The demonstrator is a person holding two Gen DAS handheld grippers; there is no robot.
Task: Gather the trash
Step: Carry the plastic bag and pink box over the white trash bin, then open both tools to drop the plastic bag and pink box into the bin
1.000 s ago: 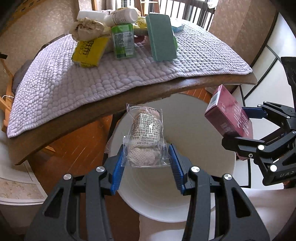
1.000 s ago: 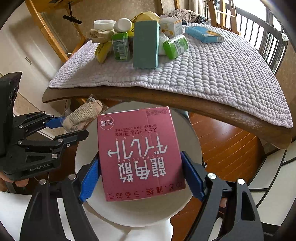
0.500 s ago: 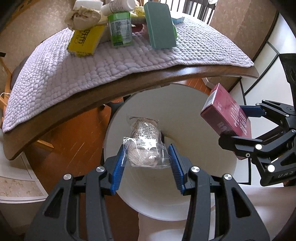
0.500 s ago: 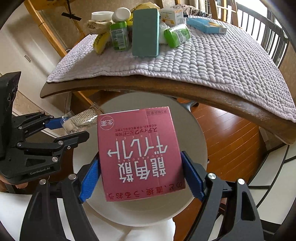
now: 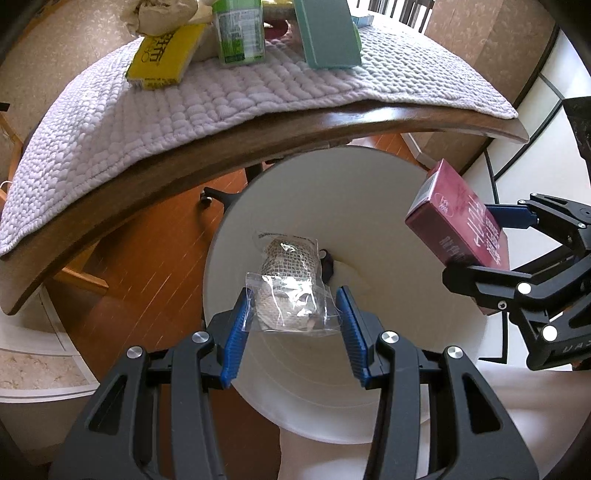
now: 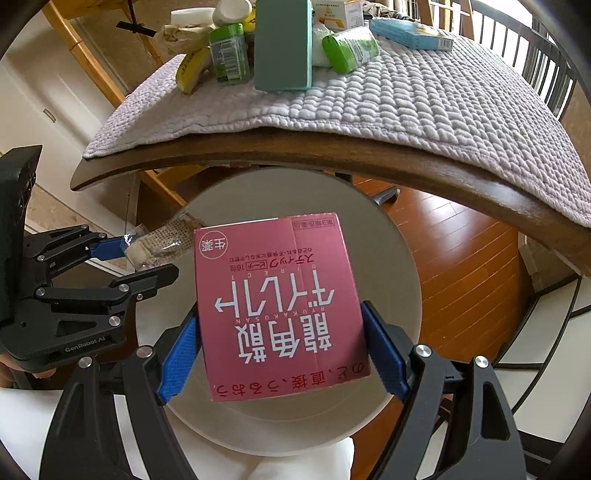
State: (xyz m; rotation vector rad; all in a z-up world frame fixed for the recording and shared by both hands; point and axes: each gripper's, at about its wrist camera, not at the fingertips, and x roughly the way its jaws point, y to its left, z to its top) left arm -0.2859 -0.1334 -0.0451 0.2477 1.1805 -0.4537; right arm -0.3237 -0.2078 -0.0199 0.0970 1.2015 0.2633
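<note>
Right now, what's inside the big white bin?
The white bin looks nearly empty: pale walls and a small dark thing deep down. The bagged roll and pink box, both held above, hide the rest.

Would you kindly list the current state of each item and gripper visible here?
left gripper: shut on the bagged roll, above the bin.
bagged roll: sealed in clear plastic, held between the blue fingers.
right gripper: shut on the pink box.
pink box: closed, held over the bin.
white bin: open-topped, standing below the table edge.
green bottle: upright on the quilted mat.
</note>
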